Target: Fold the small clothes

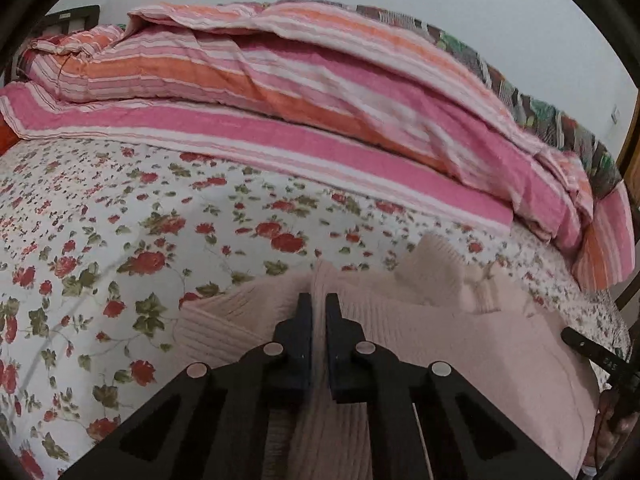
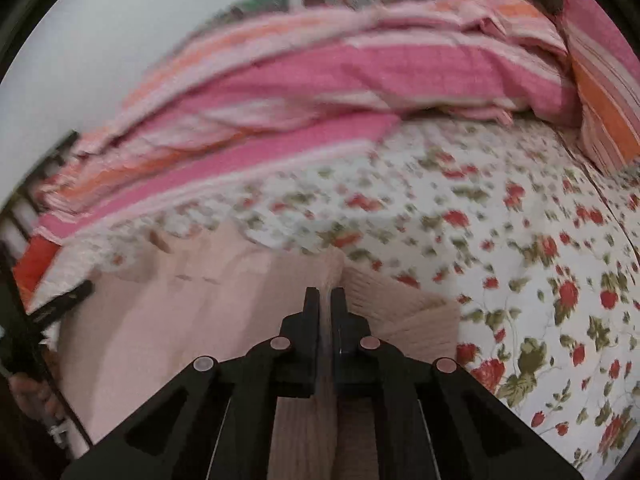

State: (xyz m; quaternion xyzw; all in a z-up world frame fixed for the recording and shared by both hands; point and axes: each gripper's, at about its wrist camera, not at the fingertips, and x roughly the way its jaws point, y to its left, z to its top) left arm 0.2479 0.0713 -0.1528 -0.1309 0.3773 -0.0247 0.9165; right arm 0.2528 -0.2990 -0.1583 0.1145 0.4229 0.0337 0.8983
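A pale pink knitted sweater (image 1: 460, 344) lies on a floral bedsheet (image 1: 120, 216). My left gripper (image 1: 319, 300) is shut on a raised fold of the sweater, which stands up between the fingers. The right gripper's tip (image 1: 576, 340) shows at the right edge of the left wrist view. In the right wrist view the same sweater (image 2: 180, 320) spreads to the left, over the floral sheet (image 2: 520, 240). My right gripper (image 2: 325, 296) is shut on a ribbed edge of the sweater. The left gripper's tip (image 2: 64, 300) shows at the left edge there.
A pink and orange striped quilt (image 1: 280, 92) is heaped along the far side of the bed, also in the right wrist view (image 2: 320, 76). A striped pillow (image 2: 608, 100) lies at the right. A dark bed frame (image 2: 24, 216) stands at the left.
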